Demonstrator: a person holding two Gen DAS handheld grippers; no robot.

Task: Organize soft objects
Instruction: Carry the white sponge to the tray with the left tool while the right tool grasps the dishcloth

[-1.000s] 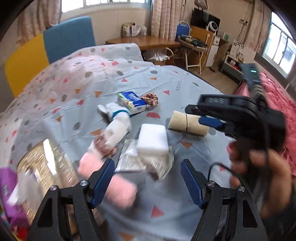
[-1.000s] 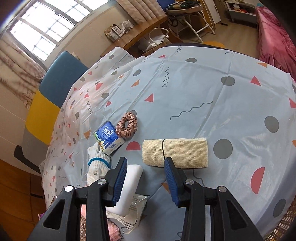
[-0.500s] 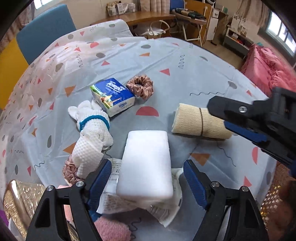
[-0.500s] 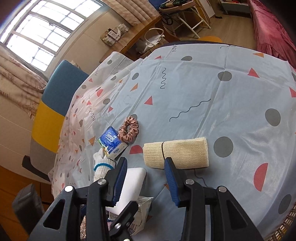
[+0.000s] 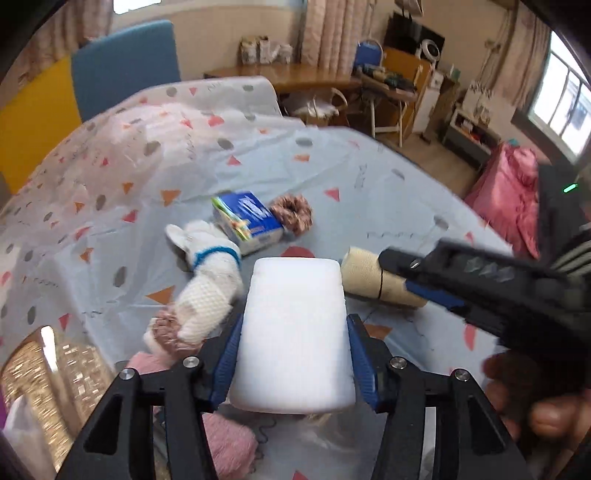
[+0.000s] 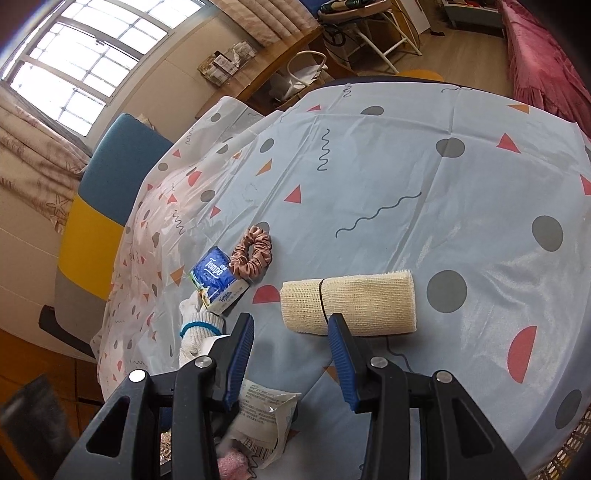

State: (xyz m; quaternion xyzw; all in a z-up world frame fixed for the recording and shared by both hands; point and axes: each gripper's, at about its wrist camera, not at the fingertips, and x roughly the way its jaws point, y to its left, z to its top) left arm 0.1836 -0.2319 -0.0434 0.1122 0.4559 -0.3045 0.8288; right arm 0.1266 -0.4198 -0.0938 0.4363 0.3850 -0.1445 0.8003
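Left gripper (image 5: 293, 354): jaws closing on white sponge (image 5: 293, 328), gripped for sorting | right gripper (image 6: 291, 354): part-open, empty, parked near beige roll (image 6: 349, 308).

Place: a lived-in home room.
Table: patterned tablecloth (image 6: 388, 177) beyond the fingers.
Seating: blue-and-yellow chair (image 6: 99, 206) left of the fingers.
Furnishings: curtains (image 5: 325, 29), wooden desk (image 5: 295, 75), pink bedding (image 5: 517, 192) far right.

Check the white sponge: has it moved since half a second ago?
Yes. The sponge is off its wrapper and now sits higher against the bandage roll, between the closing left gripper's pads.
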